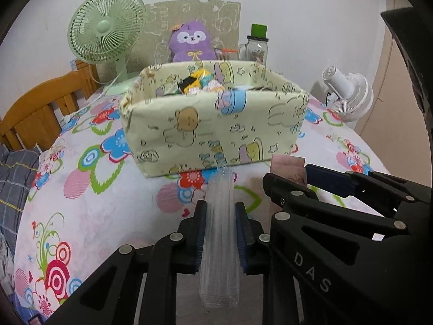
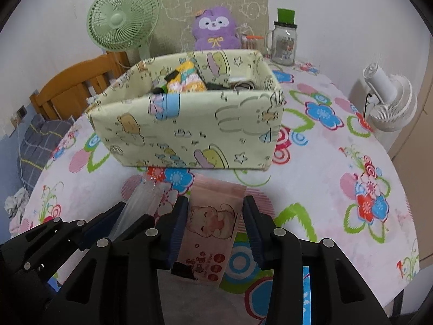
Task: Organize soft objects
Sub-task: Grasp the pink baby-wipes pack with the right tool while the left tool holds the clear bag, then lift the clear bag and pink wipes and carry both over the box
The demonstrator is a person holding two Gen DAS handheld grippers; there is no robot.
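item: clear plastic sleeve (image 1: 219, 233), clenched in my left gripper (image 1: 219, 230), long axis running forward toward the fabric bin (image 1: 211, 124) just ahead; item: pink tissue pack (image 2: 213, 222), printed with a baby, grasped by my right gripper (image 2: 215, 224); both seem lifted off the tablecloth (image 2: 338, 162), though that's hard to judge; bin already part-filled.

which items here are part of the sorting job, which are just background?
Job: clear packet in left gripper; pink packet in right gripper; fabric bin and the soft items in it.

Background: green fan, white fan, purple plush, jar, tablecloth, chair.
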